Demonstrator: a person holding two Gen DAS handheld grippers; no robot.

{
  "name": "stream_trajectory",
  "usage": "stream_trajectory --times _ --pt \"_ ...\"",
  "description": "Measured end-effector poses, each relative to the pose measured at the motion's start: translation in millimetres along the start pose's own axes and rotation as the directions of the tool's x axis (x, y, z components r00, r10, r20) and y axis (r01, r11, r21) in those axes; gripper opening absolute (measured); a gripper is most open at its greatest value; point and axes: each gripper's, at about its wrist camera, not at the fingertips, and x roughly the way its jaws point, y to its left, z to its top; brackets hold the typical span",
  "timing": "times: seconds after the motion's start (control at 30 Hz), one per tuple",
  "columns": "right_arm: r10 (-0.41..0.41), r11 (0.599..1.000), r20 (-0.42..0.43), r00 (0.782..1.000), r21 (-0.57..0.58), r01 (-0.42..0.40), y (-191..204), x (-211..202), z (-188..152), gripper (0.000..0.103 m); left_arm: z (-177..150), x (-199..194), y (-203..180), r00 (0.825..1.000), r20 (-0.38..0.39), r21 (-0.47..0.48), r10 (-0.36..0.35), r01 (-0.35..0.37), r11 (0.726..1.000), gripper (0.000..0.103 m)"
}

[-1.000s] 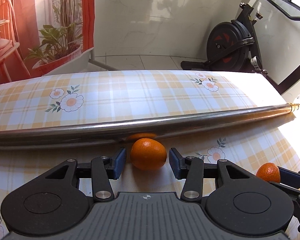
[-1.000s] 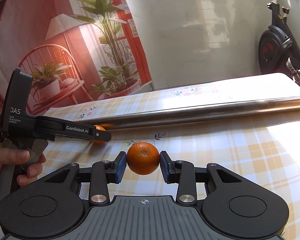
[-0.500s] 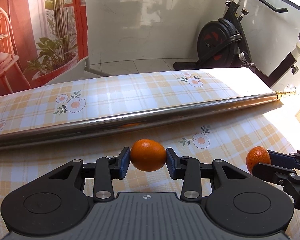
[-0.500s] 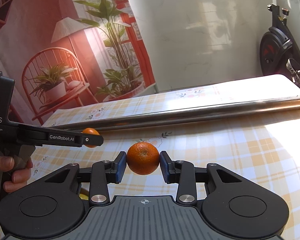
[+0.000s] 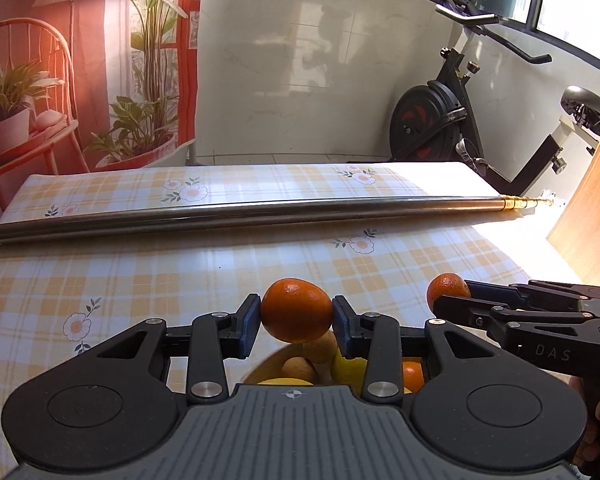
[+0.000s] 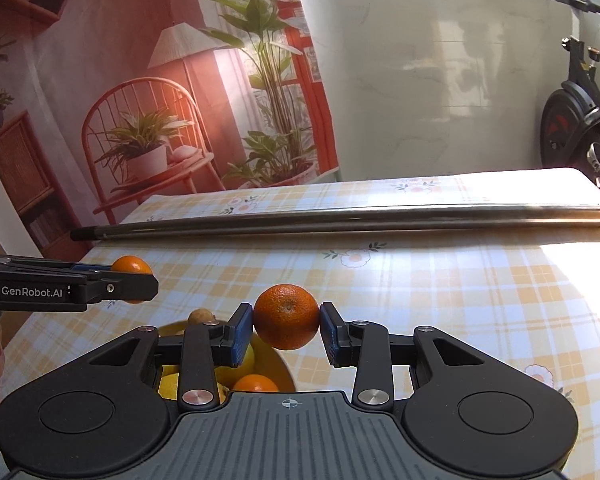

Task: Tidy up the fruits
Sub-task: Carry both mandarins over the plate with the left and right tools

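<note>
My left gripper [image 5: 295, 317] is shut on an orange mandarin [image 5: 296, 309], held in the air above a yellow fruit bowl [image 5: 260, 372] that peeks out beneath the jaws. My right gripper [image 6: 286, 322] is shut on a second mandarin [image 6: 286, 316], also above the bowl [image 6: 282, 364]. Each gripper shows in the other's view: the right one [image 5: 448, 300] at the lower right, the left one [image 6: 134, 270] at the left. The bowl holds yellow fruit [image 6: 242, 362], an orange [image 6: 255, 383] and a brown fruit [image 6: 200, 315]; most of it is hidden by the gripper bodies.
A long steel pole [image 5: 236, 216] with a brass tip lies across the checked, flowered tablecloth [image 5: 140, 276] behind the bowl. An exercise bike [image 5: 440, 120] stands beyond the table's far right corner. A wooden panel [image 5: 596, 208] rises at the right edge.
Both grippers have risen and drawn back from the pole, each carrying its mandarin. The left one closed on its mandarin at the start. The fruit bowl has come into view beneath them.
</note>
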Motion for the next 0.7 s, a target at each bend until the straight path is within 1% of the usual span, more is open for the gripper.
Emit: stream_trajectory --times 0.13,0.33,0.47,0.63,0.7 --pt "-0.001 0.998 -0.01 1.0 -0.07 0.001 22 -12 -11 0.034 -23 -21 0 1.0 0.002 -0.042 -0.001 0.001 0.999 0.041" --pt "0.033 0.99 0.001 0.999 -0.134 -0.033 49 -38 -22 0.034 -48 -43 0 1.0 0.003 -0.05 0.006 -0.006 0.999 0.041" --pt "0.054 0.985 -0.01 0.998 -0.165 -0.055 61 -50 -28 0.034 -60 -56 -3 1.0 0.026 -0.043 0.018 -0.017 0.999 0.041" --pt "0.098 0.981 -0.069 0.993 -0.164 -0.108 62 -57 -38 0.034 -71 -63 -8 0.999 0.034 -0.048 0.008 -0.006 0.999 0.041" --pt "0.102 0.98 -0.089 0.991 -0.161 -0.116 61 -60 -42 0.034 -75 -62 -10 0.999 0.034 -0.047 0.002 0.0 0.999 0.041"
